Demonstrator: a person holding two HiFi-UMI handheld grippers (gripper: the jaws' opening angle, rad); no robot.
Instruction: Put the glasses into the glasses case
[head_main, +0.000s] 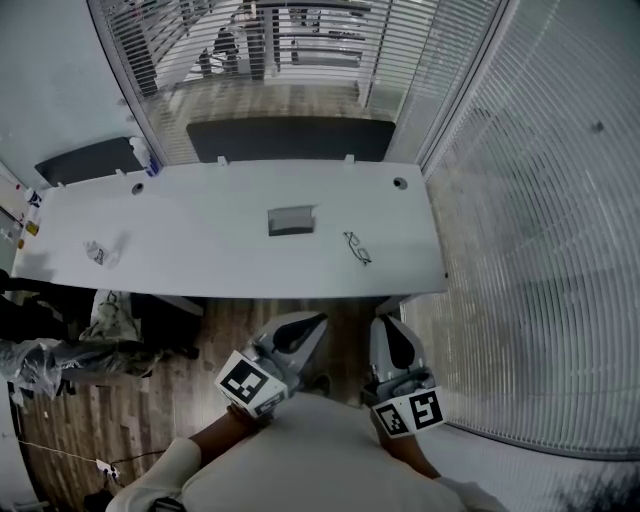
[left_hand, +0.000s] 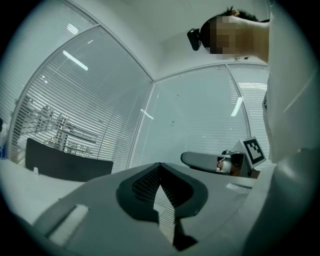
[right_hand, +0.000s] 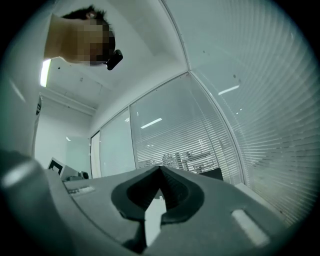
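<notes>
While jaws closed (both pairs): one glasses (head_main: 357, 248), one case (head_main: 291, 220).

Long white table (head_main: 200, 235) beside slatted glass partitions (head_main: 540, 250), dark panel (head_main: 290, 140) beyond its far edge, wood-plank floor (head_main: 240, 325) below, strip lights (left_hand: 75, 60) gleaming on glass.

The person wears a cream long-sleeved top (head_main: 300, 465). Just ahead of that top, the left gripper (head_main: 305, 325) and the right gripper (head_main: 388, 330) have pale grey shells with black inner pads. Each carries a white block printed with black squares: the left cube (head_main: 250, 383) and the right cube (head_main: 410, 411).
</notes>
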